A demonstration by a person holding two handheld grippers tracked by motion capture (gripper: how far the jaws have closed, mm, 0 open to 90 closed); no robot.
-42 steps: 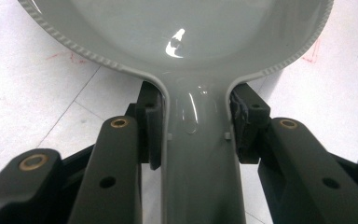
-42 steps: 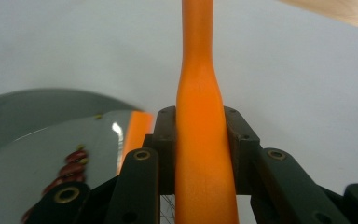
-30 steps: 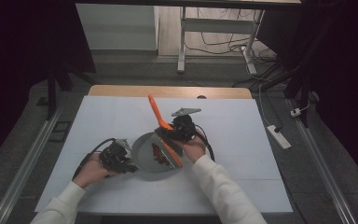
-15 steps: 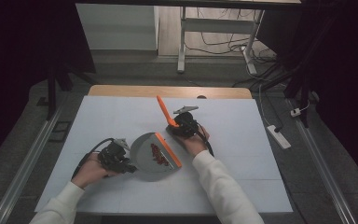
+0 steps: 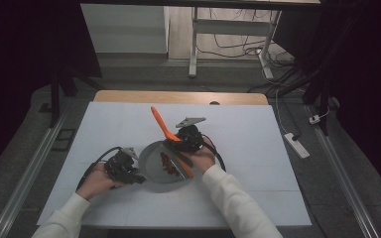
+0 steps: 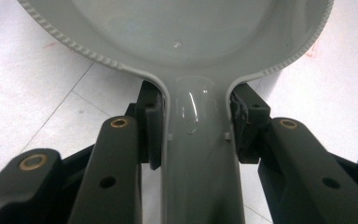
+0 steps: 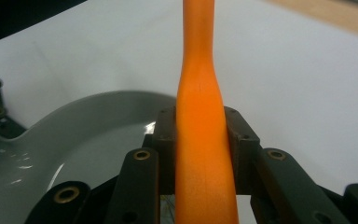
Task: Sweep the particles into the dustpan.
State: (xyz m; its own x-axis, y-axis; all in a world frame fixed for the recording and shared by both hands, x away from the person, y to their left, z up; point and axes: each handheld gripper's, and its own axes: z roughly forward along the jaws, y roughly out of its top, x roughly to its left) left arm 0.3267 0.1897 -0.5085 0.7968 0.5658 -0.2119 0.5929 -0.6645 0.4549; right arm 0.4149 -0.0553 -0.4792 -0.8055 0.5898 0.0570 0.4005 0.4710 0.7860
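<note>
Right now we grip a grey pan (image 5: 155, 163) by its handle (image 6: 198, 154) with our left gripper (image 5: 124, 167), the pads pressed tight against both sides of the handle just below where it flares into the bowl. Our pan is smooth, glossy plastic with a fine ribbed rim, shallow and round, and it sits on the table in front of us, between our two hands; something dark red (image 5: 167, 162) lies inside it, too small for us to name. Our right gripper (image 5: 187, 140) is clamped on an orange spatula (image 5: 159, 122), whose matte handle (image 7: 200, 154) narrows as it rises between the pads; the handle points up and away from us, while its flat orange end (image 5: 182, 167) reaches down over the pan's right side. We work on a white sheet (image 5: 238, 134) laid over a wooden table (image 5: 178, 96). Beyond it we see grey floor, a metal stand (image 5: 194, 39), loose cables and a white power strip (image 5: 295, 145), with dark curtains on both sides.
</note>
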